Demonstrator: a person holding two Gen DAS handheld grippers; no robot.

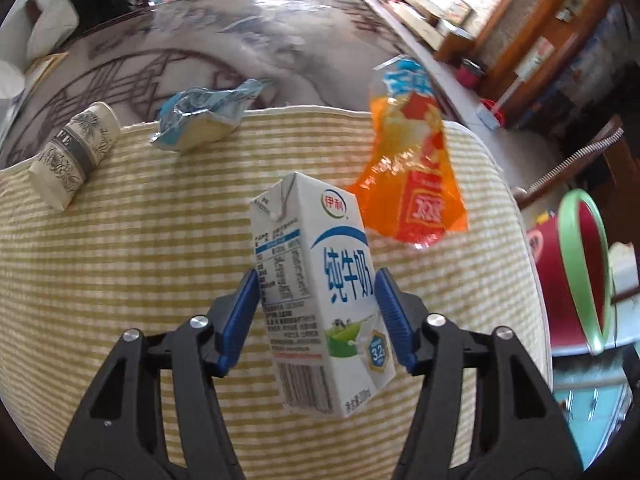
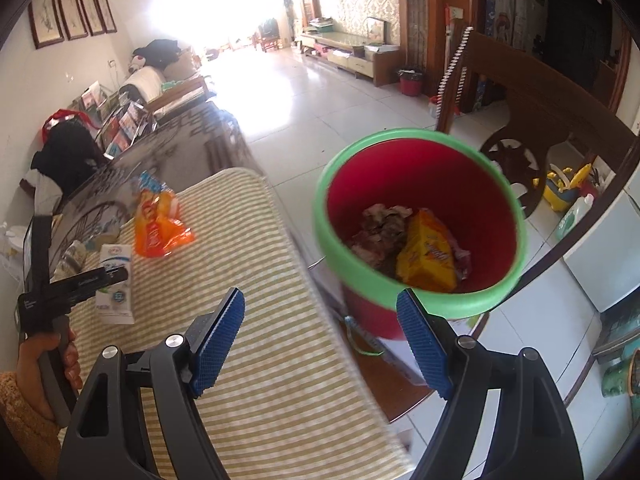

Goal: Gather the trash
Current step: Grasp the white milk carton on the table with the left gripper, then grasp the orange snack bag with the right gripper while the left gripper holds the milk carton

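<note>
Yellow-and-white striped cloth (image 1: 120, 260) covers the near end of a dark patterned table (image 1: 240, 40), and everything sits on it. Far left of the left gripper (image 1: 316, 300) a paper cup (image 1: 72, 152) lies on its side; ahead and left is a crumpled blue wrapper (image 1: 200, 116). A white milk carton (image 1: 320, 292) stands between the left gripper's blue pads (image 1: 244, 312), which touch its sides. Ahead and right lies an orange snack bag (image 1: 412, 176). Off the table edge, just ahead of the right gripper (image 2: 320, 332), whose jaws stand spread with nothing between them, is a red bin with a green rim (image 2: 420, 300) holding trash. Beyond it are white floor tiles (image 2: 320, 92) and a wooden chair (image 2: 520, 128).
</note>
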